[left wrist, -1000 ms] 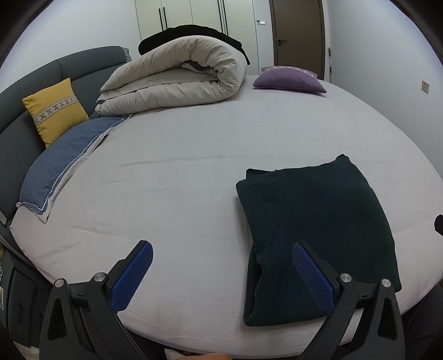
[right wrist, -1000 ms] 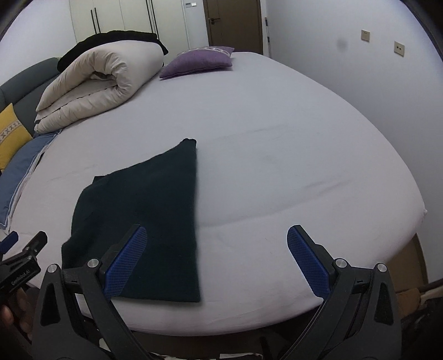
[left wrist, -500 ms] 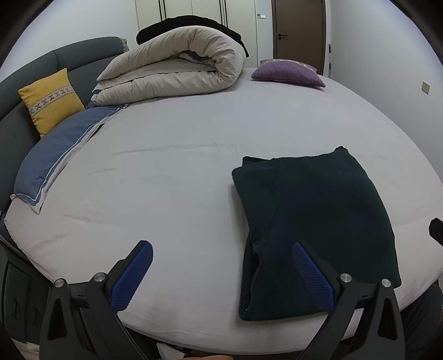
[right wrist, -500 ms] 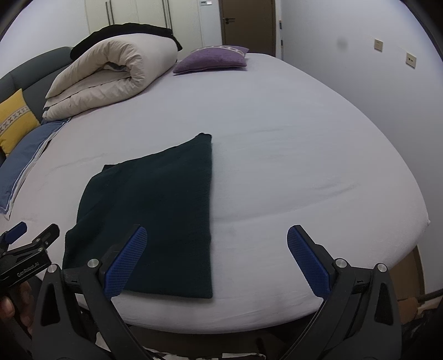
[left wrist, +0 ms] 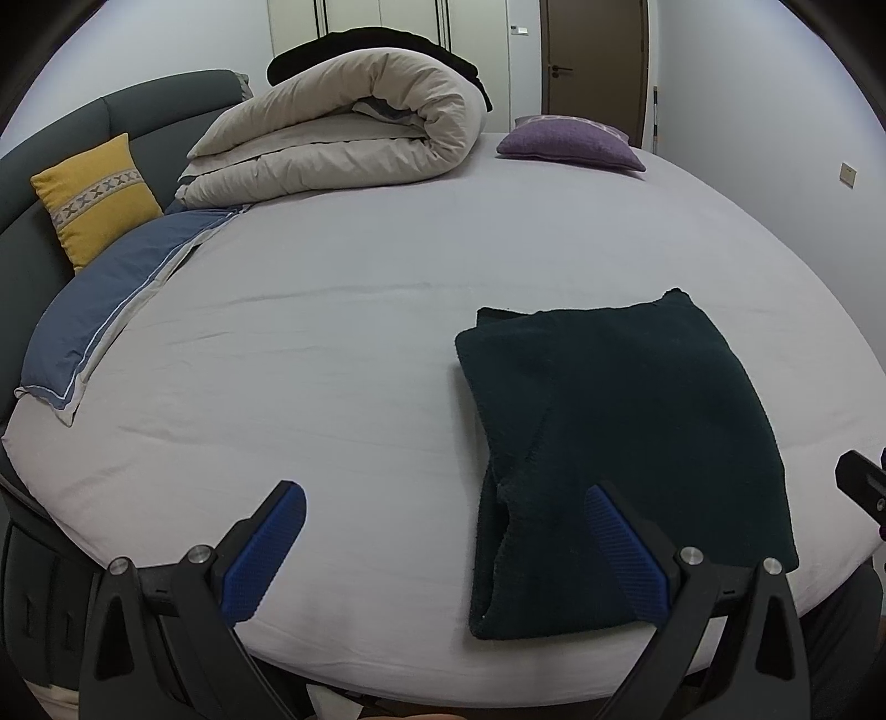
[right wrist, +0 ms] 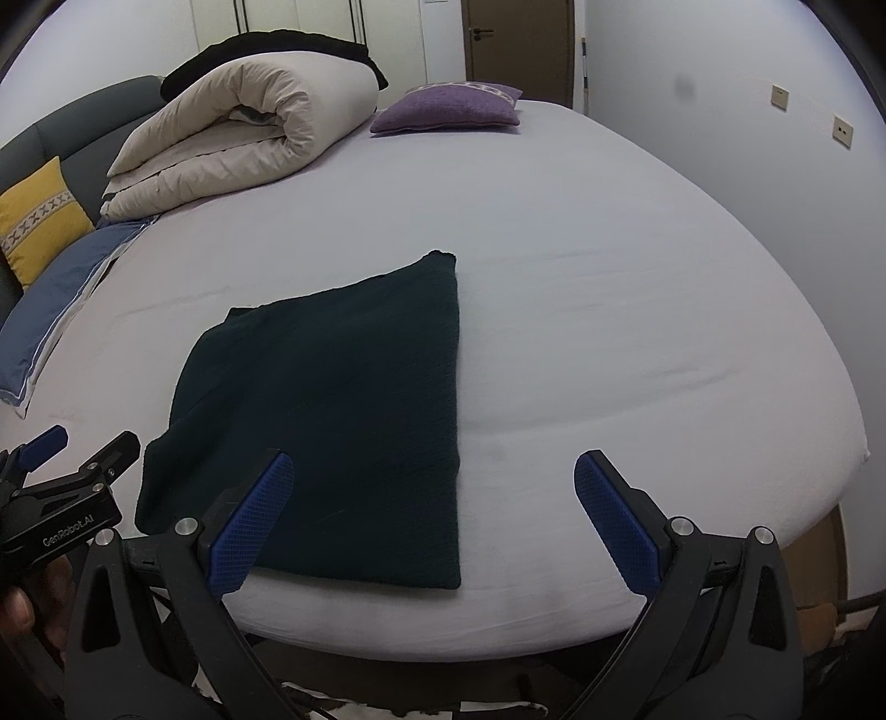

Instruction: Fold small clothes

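Home bedroom: bed [left wrist: 332, 343], rolled duvet [left wrist: 343, 138], wardrobe [left wrist: 387, 22].

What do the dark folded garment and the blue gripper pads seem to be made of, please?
The dark folded garment looks like a thick knit or fleece: matte, with a fuzzy, nubby surface and soft rounded folds. The blue pads of the right gripper look like moulded rubber or plastic, going by their cross-hatched grip texture.

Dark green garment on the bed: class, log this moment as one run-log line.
garment: dark green garment, folded flat on bed | left claw: open, empty | right claw: open, empty | contact: none
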`<state>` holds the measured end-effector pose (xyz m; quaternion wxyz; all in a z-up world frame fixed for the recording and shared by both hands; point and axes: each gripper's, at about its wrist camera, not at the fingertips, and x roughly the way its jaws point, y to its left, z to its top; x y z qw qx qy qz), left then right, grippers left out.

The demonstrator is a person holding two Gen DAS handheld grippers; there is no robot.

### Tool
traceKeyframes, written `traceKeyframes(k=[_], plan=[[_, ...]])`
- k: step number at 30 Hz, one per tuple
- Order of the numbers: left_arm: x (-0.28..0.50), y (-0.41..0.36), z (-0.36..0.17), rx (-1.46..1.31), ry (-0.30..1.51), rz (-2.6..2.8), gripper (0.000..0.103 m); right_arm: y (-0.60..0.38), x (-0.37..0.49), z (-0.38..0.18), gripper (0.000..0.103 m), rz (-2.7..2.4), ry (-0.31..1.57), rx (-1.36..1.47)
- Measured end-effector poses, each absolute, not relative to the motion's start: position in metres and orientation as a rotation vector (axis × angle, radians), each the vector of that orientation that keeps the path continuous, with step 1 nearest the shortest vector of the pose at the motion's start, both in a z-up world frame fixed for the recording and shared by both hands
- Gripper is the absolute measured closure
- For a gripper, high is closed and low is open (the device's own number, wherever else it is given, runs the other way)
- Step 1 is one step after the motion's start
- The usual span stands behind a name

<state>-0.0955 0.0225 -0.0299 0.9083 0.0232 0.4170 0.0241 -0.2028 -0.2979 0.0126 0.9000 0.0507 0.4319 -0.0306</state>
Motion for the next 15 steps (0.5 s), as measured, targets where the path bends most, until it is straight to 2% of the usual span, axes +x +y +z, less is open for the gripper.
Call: traceKeyframes(k=[15], plan=[[-0.0959,0.02,-0.0305,0.048,0.863,0.046,0.0,-0.3024,-0.1993,0.013,0.0,-0.056,0.893,0.104]])
